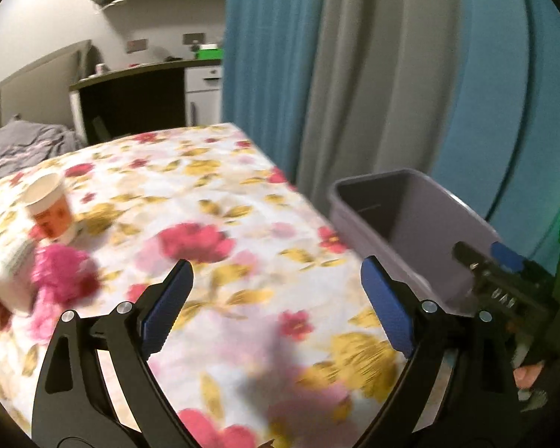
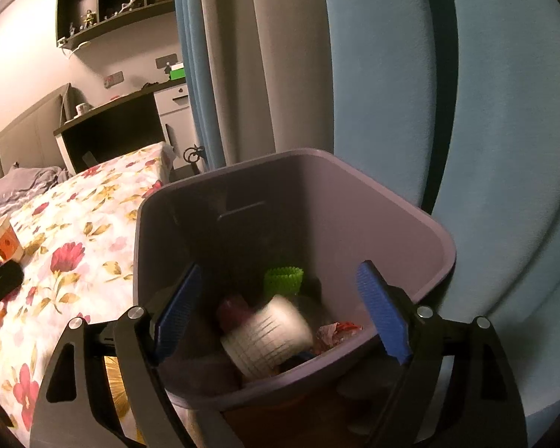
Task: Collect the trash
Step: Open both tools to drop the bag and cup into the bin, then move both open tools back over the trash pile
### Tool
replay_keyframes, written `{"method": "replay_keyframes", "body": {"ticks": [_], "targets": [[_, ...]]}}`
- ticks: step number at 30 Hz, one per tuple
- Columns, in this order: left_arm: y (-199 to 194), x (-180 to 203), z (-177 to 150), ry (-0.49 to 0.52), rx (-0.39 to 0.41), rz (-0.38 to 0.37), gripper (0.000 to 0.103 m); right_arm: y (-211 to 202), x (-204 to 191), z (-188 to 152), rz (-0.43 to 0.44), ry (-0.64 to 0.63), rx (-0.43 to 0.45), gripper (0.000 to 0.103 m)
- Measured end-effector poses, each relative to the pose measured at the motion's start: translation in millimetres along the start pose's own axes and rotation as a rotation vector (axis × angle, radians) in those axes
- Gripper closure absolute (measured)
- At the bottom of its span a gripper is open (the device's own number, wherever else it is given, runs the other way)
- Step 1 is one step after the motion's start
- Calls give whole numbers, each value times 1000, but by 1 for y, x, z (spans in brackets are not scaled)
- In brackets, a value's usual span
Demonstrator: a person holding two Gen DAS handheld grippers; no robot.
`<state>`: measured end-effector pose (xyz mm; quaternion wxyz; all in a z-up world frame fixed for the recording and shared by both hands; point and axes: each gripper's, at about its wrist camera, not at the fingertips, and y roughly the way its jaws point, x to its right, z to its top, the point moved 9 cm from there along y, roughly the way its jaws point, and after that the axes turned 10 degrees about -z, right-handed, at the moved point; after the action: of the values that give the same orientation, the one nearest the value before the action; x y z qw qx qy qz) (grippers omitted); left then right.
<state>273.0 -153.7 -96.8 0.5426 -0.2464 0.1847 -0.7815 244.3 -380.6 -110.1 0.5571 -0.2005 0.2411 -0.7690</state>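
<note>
My left gripper [image 1: 276, 280] is open over the flowered bedspread [image 1: 212, 201] with nothing between its fingers. To its left on the bed lie an orange-and-white paper cup [image 1: 50, 209], a pink fluffy clump [image 1: 61, 272] and a white printed carton [image 1: 11, 272], all blurred. The purple bin [image 1: 410, 224] hangs beside the bed's edge at the right. My right gripper [image 2: 280, 306] straddles the near corner of the bin [image 2: 410, 231], its pads against the walls. Inside lie a white ribbed cup [image 2: 268, 332], a green fluted cup [image 2: 283, 280] and a red wrapper [image 2: 336, 332].
Blue and grey curtains [image 1: 354, 74] hang behind the bin. A dark desk [image 1: 130, 104] with a white drawer unit stands past the bed's far end, under a wall shelf. A grey blanket [image 1: 18, 145] is bunched at the far left. A person's fingers [image 1: 528, 375] show at the right.
</note>
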Motion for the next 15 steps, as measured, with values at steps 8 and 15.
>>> {"method": "replay_keyframes", "body": {"ticks": [8,15], "targets": [[-53,-61,-18,-55,45,154,10,-44,-19,4,39,8,57,18],[-105,-117,-39,-117,65,286,10,-86,-74,-3,156,-19,102,16]]}}
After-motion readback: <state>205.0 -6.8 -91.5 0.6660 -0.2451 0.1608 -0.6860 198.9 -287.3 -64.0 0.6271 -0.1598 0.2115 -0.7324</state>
